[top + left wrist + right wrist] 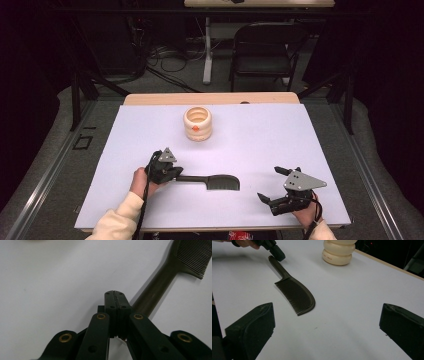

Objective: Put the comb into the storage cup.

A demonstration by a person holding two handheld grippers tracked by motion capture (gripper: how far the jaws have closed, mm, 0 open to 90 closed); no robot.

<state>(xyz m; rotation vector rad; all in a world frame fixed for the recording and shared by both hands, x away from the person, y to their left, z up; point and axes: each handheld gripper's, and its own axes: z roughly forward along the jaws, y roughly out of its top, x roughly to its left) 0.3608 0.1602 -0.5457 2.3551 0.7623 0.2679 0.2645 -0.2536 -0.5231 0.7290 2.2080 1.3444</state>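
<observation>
Two grippers rest near the desk's near edge. The left gripper [172, 172] has its jaws pressed together, empty, their tips just beside the comb [210, 181] handle's end; the right gripper [272, 185] stands wide open, well apart. The comb lies flat mid-desk toward the near edge, so grasping looks not yet begun. The left gripper view reveals the sealed pads; the high view shows the cream pot [198, 123] toward the far edge
</observation>
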